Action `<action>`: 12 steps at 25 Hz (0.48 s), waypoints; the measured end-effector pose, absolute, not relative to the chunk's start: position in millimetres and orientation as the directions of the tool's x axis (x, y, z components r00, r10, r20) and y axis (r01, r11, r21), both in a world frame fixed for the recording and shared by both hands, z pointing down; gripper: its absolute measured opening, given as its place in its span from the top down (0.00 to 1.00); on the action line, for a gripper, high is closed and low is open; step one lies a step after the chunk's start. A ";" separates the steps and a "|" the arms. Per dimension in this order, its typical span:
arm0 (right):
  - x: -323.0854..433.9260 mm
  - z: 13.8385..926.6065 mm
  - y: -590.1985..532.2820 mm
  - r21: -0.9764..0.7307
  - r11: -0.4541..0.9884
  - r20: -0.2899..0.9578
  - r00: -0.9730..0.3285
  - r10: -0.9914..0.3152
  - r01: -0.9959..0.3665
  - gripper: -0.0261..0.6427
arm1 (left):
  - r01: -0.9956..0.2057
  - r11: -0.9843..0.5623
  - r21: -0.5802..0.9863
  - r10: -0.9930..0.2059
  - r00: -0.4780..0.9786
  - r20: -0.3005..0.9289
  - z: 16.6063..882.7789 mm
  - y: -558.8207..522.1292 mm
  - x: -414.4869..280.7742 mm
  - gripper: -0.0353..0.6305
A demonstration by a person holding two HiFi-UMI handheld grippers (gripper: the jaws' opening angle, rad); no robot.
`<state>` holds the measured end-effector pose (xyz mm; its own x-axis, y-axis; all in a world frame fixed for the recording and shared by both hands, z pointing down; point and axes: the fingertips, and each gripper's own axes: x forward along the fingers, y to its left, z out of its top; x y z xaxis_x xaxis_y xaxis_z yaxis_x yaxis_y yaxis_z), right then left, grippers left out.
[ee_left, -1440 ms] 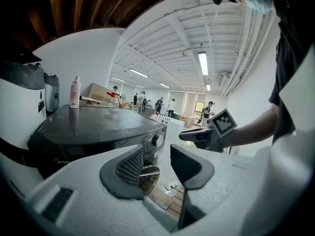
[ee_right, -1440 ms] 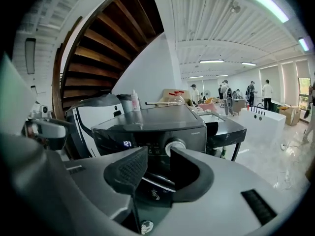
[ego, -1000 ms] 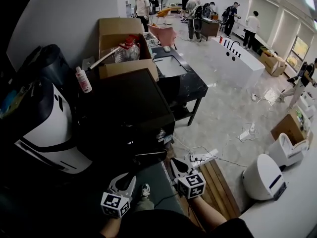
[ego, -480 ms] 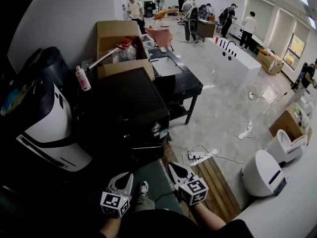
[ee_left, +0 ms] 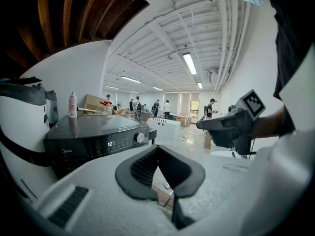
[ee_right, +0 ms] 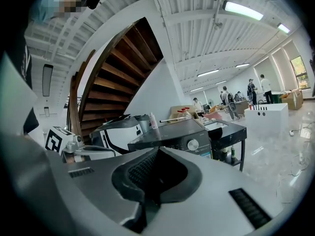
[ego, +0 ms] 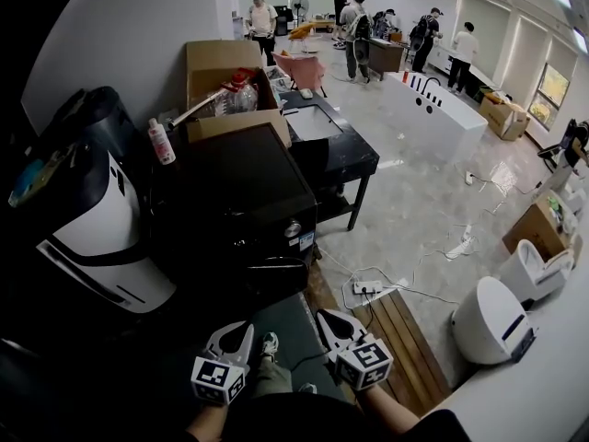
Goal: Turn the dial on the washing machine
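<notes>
L tongs (ego: 237,332) & R tongs (ego: 329,320) closed

washing machine (ego: 237,199) front dark; display (ee_left: 111,143) digits unclear

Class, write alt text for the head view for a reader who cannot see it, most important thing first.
The left gripper and right gripper, both shut and empty, are held low before a black washing machine, its silver dial untouched. A white appliance stands left of it in the picture, a cardboard box behind, people far off.
</notes>
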<state>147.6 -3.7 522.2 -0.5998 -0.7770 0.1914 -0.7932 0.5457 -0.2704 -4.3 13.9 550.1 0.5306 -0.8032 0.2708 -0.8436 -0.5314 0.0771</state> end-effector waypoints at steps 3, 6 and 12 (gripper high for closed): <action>148.1 523.2 4.8 -0.269 0.535 0.199 -0.590 -0.783 -0.801 0.96 | -0.840 -0.537 0.082 -0.800 0.537 0.267 551.6 24.7 -3.5 0.93; 148.5 525.6 12.4 -0.258 0.538 0.199 -0.589 -0.783 -0.802 0.96 | -0.835 -0.543 0.092 -0.796 0.546 0.262 553.2 34.7 -1.0 0.93; 148.4 524.2 23.4 -0.254 0.531 0.197 -0.581 -0.790 -0.808 0.96 | -0.828 -0.554 0.084 -0.786 0.554 0.275 556.4 48.3 2.5 0.93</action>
<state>148.4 23.4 524.2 -0.5806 -0.7900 0.1970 -0.8085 0.5307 -0.2543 2.5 48.3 556.4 0.5536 -0.7861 0.2748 -0.8283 -0.5539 0.0841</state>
